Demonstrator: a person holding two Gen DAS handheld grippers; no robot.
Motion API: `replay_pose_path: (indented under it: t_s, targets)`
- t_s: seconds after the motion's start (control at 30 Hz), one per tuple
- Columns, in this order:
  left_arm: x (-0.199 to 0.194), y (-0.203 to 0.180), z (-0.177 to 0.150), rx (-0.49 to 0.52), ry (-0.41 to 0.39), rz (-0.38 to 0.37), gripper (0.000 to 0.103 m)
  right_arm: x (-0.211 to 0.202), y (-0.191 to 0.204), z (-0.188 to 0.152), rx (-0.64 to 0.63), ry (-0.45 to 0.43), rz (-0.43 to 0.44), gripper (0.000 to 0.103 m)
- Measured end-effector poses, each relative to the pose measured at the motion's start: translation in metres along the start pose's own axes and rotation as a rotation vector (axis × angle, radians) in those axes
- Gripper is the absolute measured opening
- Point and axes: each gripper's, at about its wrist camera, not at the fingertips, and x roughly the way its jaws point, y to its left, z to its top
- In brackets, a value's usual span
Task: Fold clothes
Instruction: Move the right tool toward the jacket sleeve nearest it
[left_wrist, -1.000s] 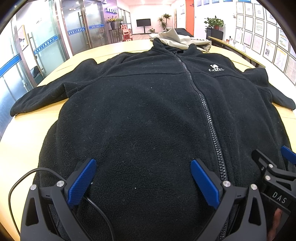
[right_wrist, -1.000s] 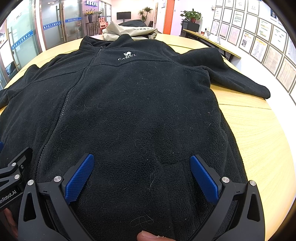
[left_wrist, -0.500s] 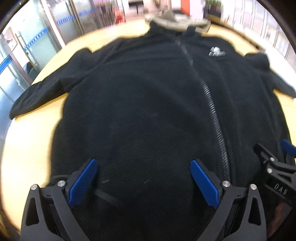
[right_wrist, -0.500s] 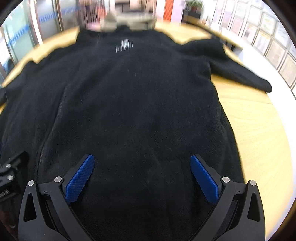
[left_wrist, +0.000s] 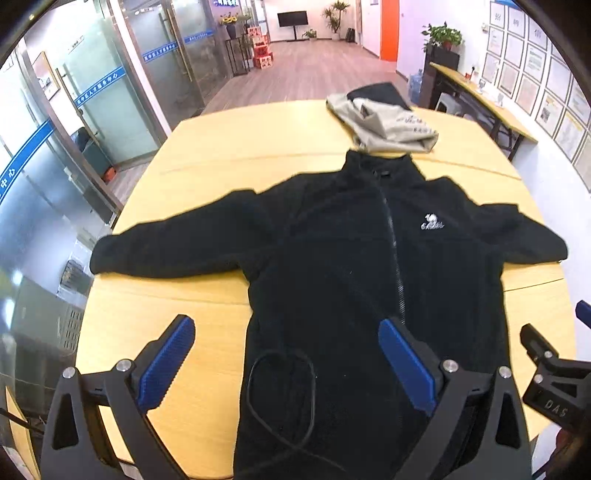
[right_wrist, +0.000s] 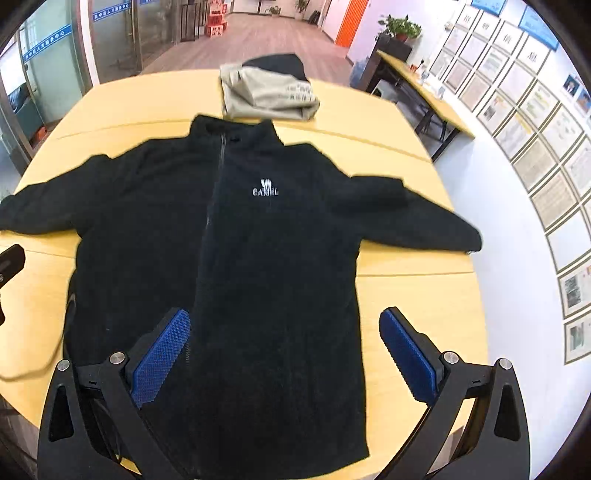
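Observation:
A black zip fleece jacket (left_wrist: 340, 280) with a white chest logo lies flat and face up on the yellow table (left_wrist: 221, 155), both sleeves spread out sideways. It also shows in the right wrist view (right_wrist: 258, 258). My left gripper (left_wrist: 284, 362) is open and empty, held above the jacket's lower left hem. My right gripper (right_wrist: 284, 350) is open and empty above the lower right hem. The right gripper's body shows at the edge of the left wrist view (left_wrist: 554, 376).
A folded beige garment (left_wrist: 384, 125) on a black one lies at the table's far side, beyond the collar (right_wrist: 266, 92). A black cable (left_wrist: 280, 398) loops over the hem. Glass doors stand left, a side desk (right_wrist: 421, 85) right.
Both grippers have risen up and back from just above the fleece, so the whole jacket and table now show. The jaws stayed open and empty.

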Motion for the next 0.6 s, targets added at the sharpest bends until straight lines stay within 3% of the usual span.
replay_pose_path:
  t_s: [0.23,0.6]
  targets:
    - [-0.013,0.001,0.003,0.014,-0.005,-0.018,0.102,-0.022,0.016,0.004,-0.011,0.006,-0.052,0.103]
    - [-0.014,-0.025,-0.001,0.009,0.024,-0.017,0.102,-0.027,-0.011,-0.001,0.048,-0.014,-0.068,0.103]
